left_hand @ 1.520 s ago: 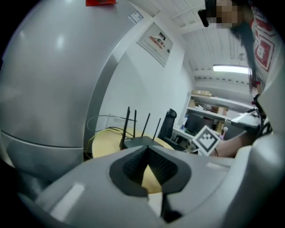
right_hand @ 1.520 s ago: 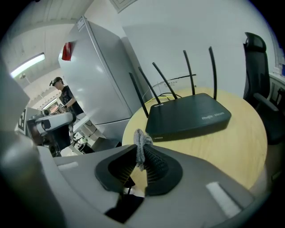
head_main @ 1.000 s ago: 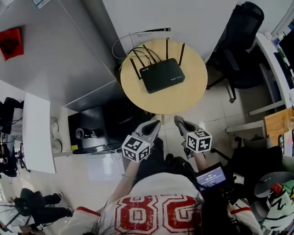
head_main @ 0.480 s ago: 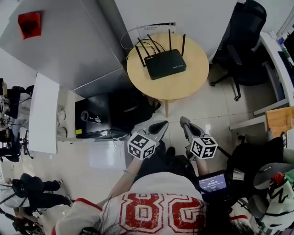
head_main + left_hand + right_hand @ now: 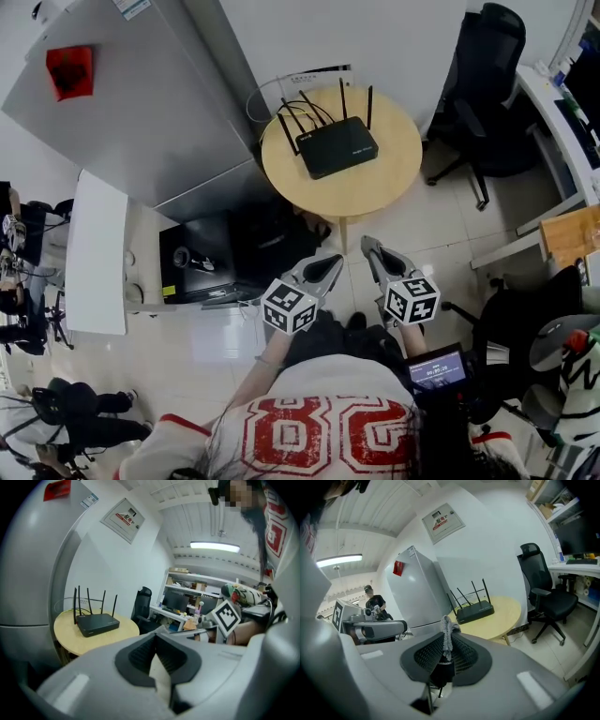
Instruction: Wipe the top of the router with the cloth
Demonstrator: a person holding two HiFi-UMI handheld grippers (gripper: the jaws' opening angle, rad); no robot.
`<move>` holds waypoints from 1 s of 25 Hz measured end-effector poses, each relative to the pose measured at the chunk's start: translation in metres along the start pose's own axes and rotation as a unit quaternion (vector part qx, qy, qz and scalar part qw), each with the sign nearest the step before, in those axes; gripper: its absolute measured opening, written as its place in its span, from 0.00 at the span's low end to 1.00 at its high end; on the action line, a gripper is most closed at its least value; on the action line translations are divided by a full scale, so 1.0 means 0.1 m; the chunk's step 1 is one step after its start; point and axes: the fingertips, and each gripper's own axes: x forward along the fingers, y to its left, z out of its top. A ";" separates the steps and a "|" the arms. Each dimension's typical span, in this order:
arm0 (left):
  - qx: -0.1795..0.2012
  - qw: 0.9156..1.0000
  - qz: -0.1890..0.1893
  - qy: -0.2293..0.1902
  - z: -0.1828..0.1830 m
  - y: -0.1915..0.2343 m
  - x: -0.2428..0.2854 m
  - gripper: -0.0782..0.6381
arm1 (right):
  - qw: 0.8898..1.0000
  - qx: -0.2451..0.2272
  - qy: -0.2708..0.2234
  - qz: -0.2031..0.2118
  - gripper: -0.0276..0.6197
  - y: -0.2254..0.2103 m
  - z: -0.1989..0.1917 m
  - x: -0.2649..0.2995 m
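router [image 5: 337, 147]: black, antennas up, on round table [image 5: 375, 187] | cloth [image 5: 446, 630]: grey, pinched in right gripper [image 5: 371, 248] jaws

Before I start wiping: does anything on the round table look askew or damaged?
Nothing stands out. The router lies flat on the round table, antennas raised; no spill or damage is visible.

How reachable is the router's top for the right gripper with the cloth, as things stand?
Probably yes, after a move forward. The right gripper, shut on the cloth, is short of the table. The router has a bare top, nothing stands between, and its antennas rise at the far side.
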 end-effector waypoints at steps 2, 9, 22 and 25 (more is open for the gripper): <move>0.000 1.000 0.005 -0.001 0.01 0.07 -0.11 0.10 | 1.000 -0.007 -0.001 0.007 0.11 0.13 0.03 0.05; -0.011 0.999 0.022 -0.021 0.04 0.26 -0.40 0.10 | 0.999 -0.033 0.015 0.013 0.11 0.40 0.05 0.25; -0.020 1.000 0.018 -0.015 -0.04 0.27 -0.51 0.10 | 0.999 -0.030 0.026 0.004 0.11 0.50 -0.06 0.23; -0.020 1.000 0.015 -0.014 -0.05 0.25 -0.49 0.10 | 0.999 -0.028 0.028 0.002 0.11 0.48 -0.07 0.21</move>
